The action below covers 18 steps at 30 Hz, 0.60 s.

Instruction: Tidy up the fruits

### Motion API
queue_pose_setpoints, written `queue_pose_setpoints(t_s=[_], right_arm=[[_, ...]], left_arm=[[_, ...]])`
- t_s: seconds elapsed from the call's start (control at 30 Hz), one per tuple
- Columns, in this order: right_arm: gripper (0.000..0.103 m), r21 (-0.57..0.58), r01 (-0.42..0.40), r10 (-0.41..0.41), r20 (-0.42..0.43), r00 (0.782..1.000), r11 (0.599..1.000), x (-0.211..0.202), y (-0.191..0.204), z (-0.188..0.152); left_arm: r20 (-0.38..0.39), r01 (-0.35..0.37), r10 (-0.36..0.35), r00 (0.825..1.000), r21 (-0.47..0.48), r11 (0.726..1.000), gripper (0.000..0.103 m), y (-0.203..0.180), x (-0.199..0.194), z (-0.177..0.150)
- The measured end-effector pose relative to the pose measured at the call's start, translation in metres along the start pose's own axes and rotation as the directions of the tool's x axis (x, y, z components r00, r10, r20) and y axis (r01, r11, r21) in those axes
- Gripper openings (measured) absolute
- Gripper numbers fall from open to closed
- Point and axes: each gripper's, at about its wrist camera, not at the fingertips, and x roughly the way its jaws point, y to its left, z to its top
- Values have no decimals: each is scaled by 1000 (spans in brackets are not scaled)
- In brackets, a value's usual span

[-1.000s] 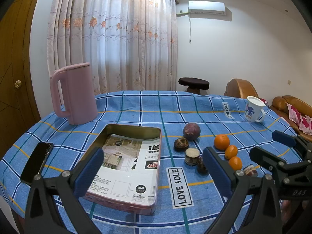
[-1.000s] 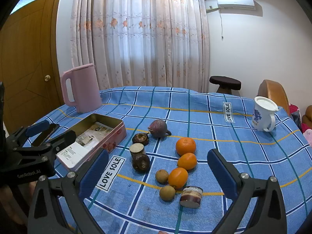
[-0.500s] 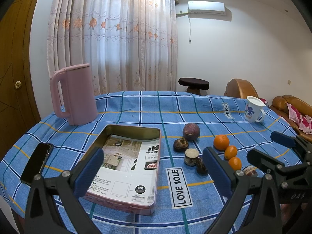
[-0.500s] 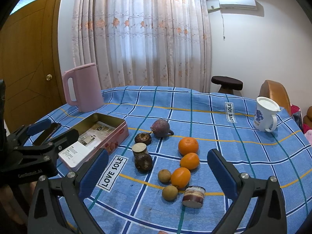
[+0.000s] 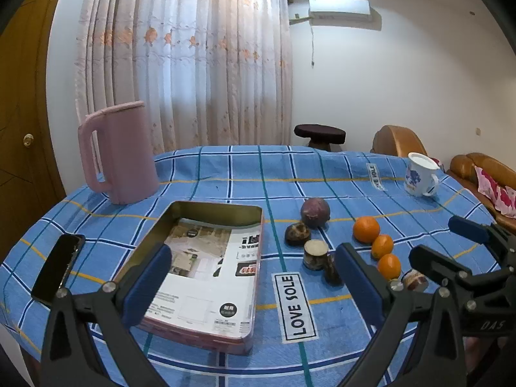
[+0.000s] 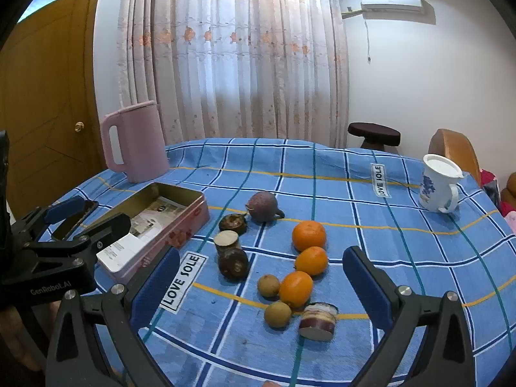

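Observation:
Fruit lies loose on the blue checked tablecloth (image 6: 371,225): three oranges (image 6: 309,235) in a row, a purple round fruit (image 6: 262,206), several dark brown pieces (image 6: 233,262), two small tan fruits (image 6: 277,313) and a cut piece (image 6: 317,321). An open pink tin (image 5: 206,271) with printed paper inside lies to their left. My left gripper (image 5: 251,280) is open and empty above the tin's near end. My right gripper (image 6: 261,280) is open and empty above the near fruits. Each gripper shows in the other's view, the right one (image 5: 451,251) and the left one (image 6: 87,216).
A pink jug (image 5: 117,158) stands at the back left, a white mug (image 6: 437,183) at the back right. A black phone (image 5: 58,267) lies left of the tin. A stool (image 5: 319,132), sofa and curtain stand beyond the table.
Both cameras have drifted slightly, so the table contents sit a little lower in view. Nothing on the table moved; both grippers stay open.

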Motion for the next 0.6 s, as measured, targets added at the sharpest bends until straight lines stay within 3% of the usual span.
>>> queue_pose_setpoints(t_s=[0.43, 0.5, 0.57, 0.6], right_arm=[[101, 68, 77, -75, -36, 997, 995, 11, -48, -23], [93, 82, 87, -83, -57, 995, 993, 16, -56, -29], [71, 100, 89, -79, -98, 992, 991, 24, -64, -34], [69, 109, 78, -65, -121, 991, 991, 28, -67, -36]], left_arm=[[-63, 15, -12, 998, 42, 999, 103, -26, 26, -18], [-81, 39, -34, 996, 52, 998, 103, -34, 31, -22], [-89, 47, -42, 995, 59, 997, 103, -42, 33, -25], [-91, 51, -45, 995, 62, 997, 103, -43, 33, -25]])
